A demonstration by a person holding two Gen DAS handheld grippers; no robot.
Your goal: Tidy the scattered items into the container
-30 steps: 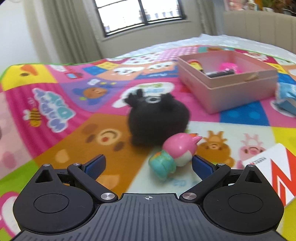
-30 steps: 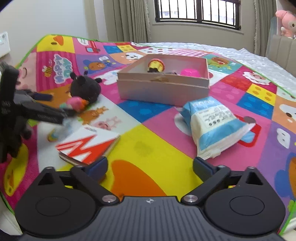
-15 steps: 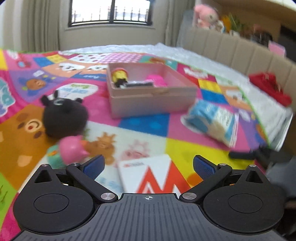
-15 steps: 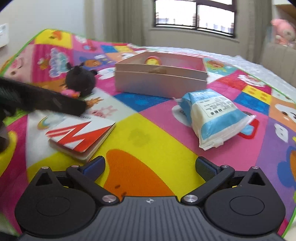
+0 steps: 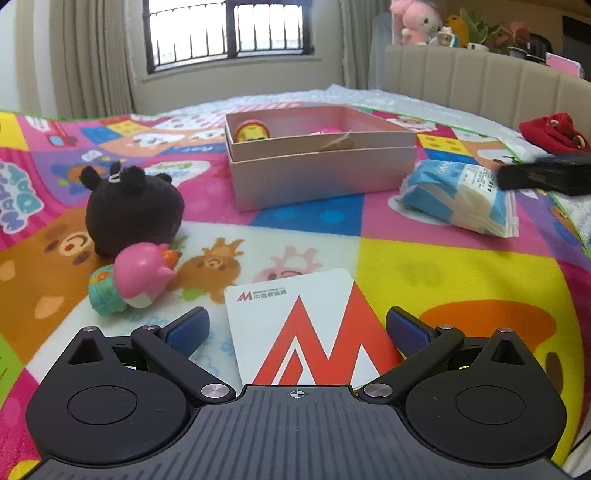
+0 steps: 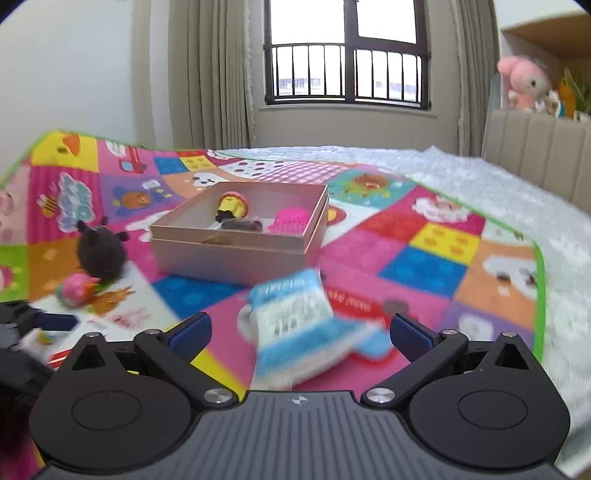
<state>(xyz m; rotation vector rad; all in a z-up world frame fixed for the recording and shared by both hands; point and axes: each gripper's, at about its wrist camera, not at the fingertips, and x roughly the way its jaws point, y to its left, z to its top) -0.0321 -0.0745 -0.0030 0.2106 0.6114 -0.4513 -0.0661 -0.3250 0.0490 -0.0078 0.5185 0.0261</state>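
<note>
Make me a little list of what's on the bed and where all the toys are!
container: pink box, open, on the play mat
inside box: red-and-yellow figure, pink toy
still outside: black plush, pink-headed toy, white-and-red booklet, blue-and-white packet
left gripper: open, booklet between fingers
right gripper: open, over packet

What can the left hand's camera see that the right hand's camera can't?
Only the left wrist view shows the red cloth bundle on the far right, and the whole red-and-white booklet, open between the left gripper's fingers. Only the right wrist view shows the cardboard box up high, and the right gripper open around the blurred tissue pack. Both show the pink box, black plush and pink toy.
</note>
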